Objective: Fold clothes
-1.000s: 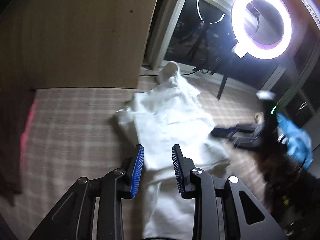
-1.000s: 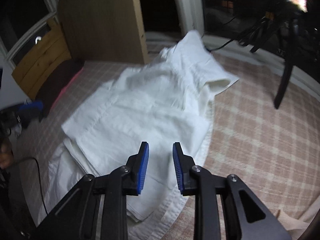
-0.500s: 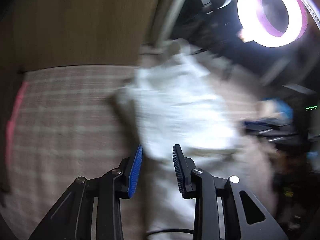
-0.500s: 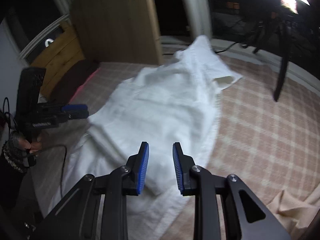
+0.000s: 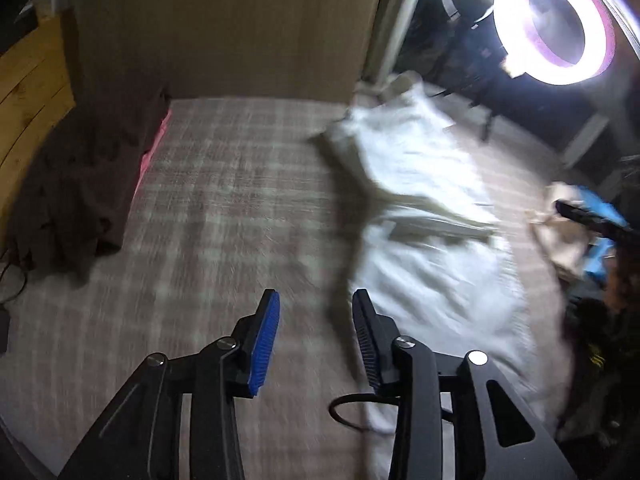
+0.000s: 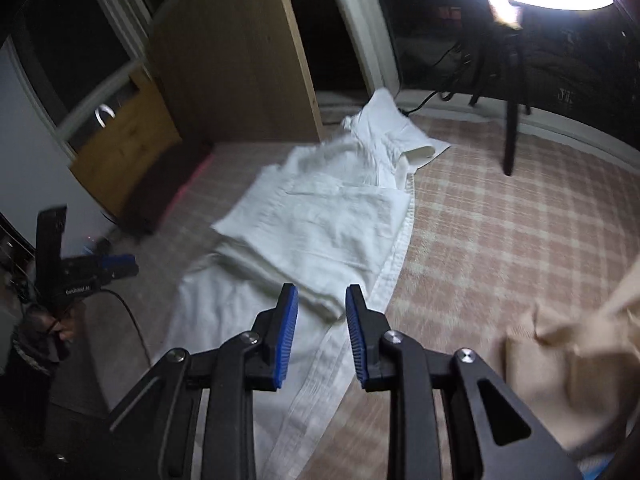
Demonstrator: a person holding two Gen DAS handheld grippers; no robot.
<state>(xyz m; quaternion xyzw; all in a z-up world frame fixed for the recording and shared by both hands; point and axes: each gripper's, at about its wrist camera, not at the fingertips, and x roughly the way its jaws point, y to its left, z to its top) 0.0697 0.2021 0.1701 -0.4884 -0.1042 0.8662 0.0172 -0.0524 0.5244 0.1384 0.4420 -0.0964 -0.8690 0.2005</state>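
A white garment (image 6: 320, 224) lies partly folded on the plaid bed cover (image 6: 500, 220), its collar end far away and a folded layer on top. My right gripper (image 6: 320, 304) hovers above the garment's near folded edge, open, with nothing between its blue pads. My left gripper (image 5: 316, 312) is over bare plaid cover (image 5: 224, 216), left of the blurred white garment (image 5: 424, 240). Its jaws are opening and nothing is between them. The left gripper (image 6: 132, 266) also shows at the left edge of the right wrist view, held in a hand. The right gripper (image 5: 568, 210) appears at the right of the left wrist view.
A beige cloth (image 6: 560, 360) lies at the near right of the bed. A wooden board (image 5: 224, 28) stands at the far side, with a dark brown cloth (image 5: 72, 184) hanging at the left edge. A lit ring light (image 5: 554, 24) on a tripod (image 6: 512, 128) stands beyond the bed.
The left gripper has swung left off the white garment onto bare plaid cover, and its jaws have widened. The right gripper has risen and drawn back; the beige cloth has come into view.
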